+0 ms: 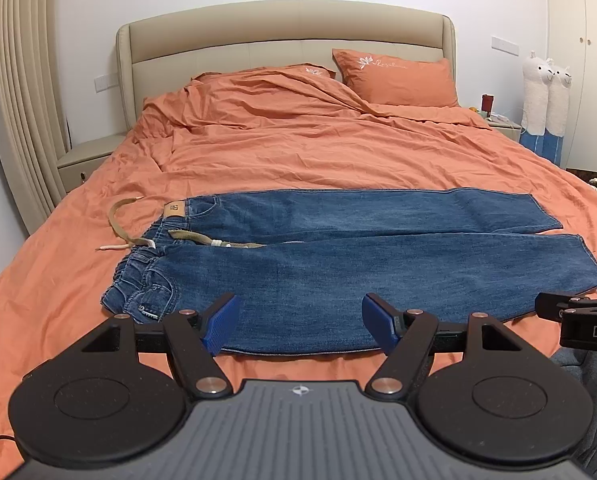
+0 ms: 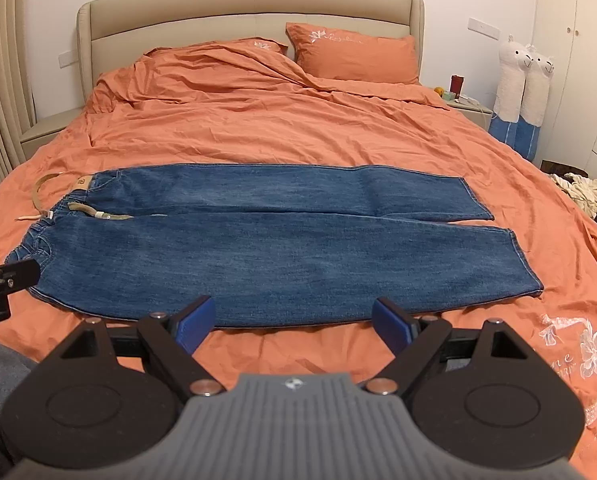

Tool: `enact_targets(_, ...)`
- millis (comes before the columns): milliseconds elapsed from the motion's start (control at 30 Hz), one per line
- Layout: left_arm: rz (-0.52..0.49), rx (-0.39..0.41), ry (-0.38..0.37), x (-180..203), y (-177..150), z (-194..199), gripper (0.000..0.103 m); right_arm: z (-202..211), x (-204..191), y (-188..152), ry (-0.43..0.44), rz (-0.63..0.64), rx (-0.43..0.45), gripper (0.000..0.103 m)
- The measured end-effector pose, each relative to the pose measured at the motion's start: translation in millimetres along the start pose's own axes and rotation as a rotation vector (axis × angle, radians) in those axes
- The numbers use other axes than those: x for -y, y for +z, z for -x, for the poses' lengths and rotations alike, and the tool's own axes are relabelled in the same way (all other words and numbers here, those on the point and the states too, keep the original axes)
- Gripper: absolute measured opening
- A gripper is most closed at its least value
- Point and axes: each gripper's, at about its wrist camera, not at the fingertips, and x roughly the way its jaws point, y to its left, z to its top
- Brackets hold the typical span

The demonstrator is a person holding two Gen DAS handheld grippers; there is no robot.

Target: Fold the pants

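Note:
Blue jeans [image 1: 338,256] lie flat across the orange bed, waistband to the left, leg hems to the right, the two legs side by side. They also show in the right wrist view [image 2: 258,236]. A tan drawstring [image 1: 118,224] trails left from the waistband. My left gripper [image 1: 300,326] is open and empty, just above the near edge of the near leg, toward the waist end. My right gripper [image 2: 294,322] is open and empty over the near edge, toward the hem end. Each gripper's tip shows at the edge of the other's view.
The bed [image 2: 258,120] has a rumpled orange cover, two orange pillows [image 2: 354,56] and a beige headboard. Nightstands stand on both sides. Two plush alpacas [image 2: 518,92] lean by the right wall. A clothes pile [image 2: 582,196] lies on the floor at right. Curtains hang at left.

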Motion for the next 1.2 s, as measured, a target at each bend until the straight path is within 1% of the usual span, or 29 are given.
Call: enact_targets(1200, 0.006, -0.001, 0.0, -1.9, -1.8, -0.7, 0.083, -2.4, 1.8, -2.1, -0.008, -0.003, -0.008, 0.082)
